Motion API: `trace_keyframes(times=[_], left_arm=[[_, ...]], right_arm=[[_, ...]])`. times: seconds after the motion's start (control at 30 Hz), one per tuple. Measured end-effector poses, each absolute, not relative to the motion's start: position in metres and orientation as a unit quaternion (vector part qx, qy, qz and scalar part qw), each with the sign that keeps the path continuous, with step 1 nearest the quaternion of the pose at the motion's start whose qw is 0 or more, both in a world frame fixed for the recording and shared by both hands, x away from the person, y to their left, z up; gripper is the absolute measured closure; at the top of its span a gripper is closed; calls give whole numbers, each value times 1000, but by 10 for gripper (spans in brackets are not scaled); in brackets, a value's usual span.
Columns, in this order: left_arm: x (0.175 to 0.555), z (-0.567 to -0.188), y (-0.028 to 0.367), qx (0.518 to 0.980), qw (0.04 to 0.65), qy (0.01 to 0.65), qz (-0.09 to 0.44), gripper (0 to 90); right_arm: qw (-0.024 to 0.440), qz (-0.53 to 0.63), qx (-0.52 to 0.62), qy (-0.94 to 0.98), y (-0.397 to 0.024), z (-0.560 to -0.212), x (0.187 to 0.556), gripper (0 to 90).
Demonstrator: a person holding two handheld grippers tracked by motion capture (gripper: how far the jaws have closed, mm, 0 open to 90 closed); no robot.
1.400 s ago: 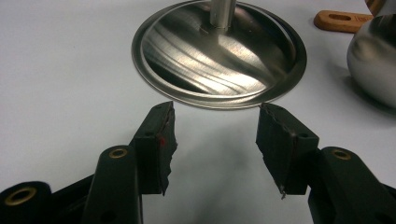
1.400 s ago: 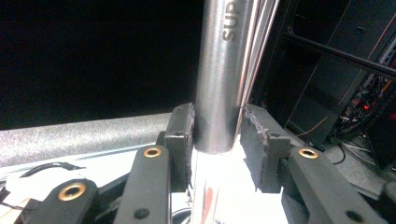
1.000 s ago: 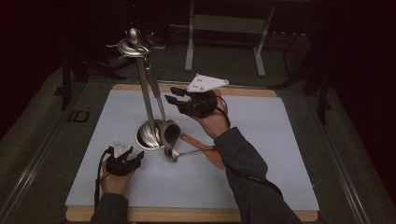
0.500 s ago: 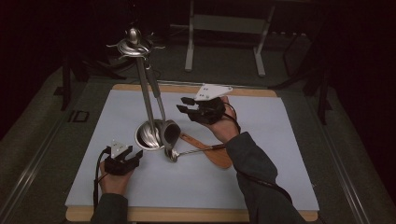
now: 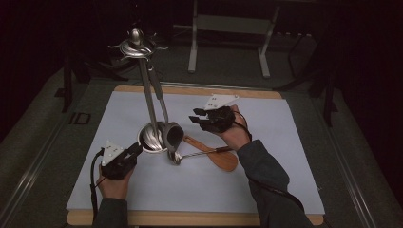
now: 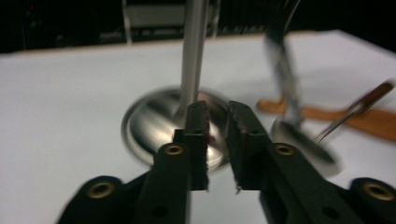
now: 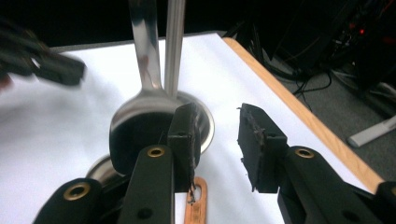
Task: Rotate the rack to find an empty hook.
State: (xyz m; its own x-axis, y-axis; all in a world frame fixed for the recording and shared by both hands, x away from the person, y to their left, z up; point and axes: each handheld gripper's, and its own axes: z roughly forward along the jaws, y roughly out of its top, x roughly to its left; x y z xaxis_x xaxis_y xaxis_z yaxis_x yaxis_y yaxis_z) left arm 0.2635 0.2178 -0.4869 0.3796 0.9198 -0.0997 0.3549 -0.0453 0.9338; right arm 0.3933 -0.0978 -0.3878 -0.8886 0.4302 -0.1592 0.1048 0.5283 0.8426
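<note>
A metal utensil stand has a round base (image 5: 151, 138) and a tall pole (image 5: 146, 92). A steel ladle (image 5: 172, 135) hangs from its top beside the pole. A wooden spatula (image 5: 222, 159) lies on the white mat, with a small metal ladle (image 5: 177, 158) across it. My left gripper (image 5: 137, 150) points at the base's near rim (image 6: 149, 126). Its jaws have just been closing and stand a narrow gap apart, holding nothing (image 6: 217, 109). My right gripper (image 5: 197, 117) hovers right of the pole, open and holding nothing (image 7: 215, 114), facing the hanging ladle's bowl (image 7: 140, 126).
The white mat (image 5: 266, 190) covers a wooden board whose edge (image 5: 199, 218) shows at the front. Dark floor, cables and a white frame (image 5: 228, 23) lie beyond the table. My left gripper shows blurred at upper left of the right gripper view (image 7: 42, 60).
The right gripper has come down and a little right, lower beside the pole. The left gripper has lifted slightly and its jaws have narrowed.
</note>
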Motion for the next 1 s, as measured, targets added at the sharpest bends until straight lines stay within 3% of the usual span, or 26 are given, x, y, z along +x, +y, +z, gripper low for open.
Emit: trace_keyframes(times=[0.1, 0.73, 1.0], left_arm=[[262, -463, 219, 645, 532, 466, 289, 896], [276, -302, 205, 581, 612, 352, 405, 900], [294, -279, 209, 561, 620, 362, 413, 900]], right_arm=[[172, 454, 162, 859, -102, -396, 394, 662], [150, 444, 187, 863, -113, -429, 394, 658], [147, 445, 196, 861, -120, -434, 394, 657]])
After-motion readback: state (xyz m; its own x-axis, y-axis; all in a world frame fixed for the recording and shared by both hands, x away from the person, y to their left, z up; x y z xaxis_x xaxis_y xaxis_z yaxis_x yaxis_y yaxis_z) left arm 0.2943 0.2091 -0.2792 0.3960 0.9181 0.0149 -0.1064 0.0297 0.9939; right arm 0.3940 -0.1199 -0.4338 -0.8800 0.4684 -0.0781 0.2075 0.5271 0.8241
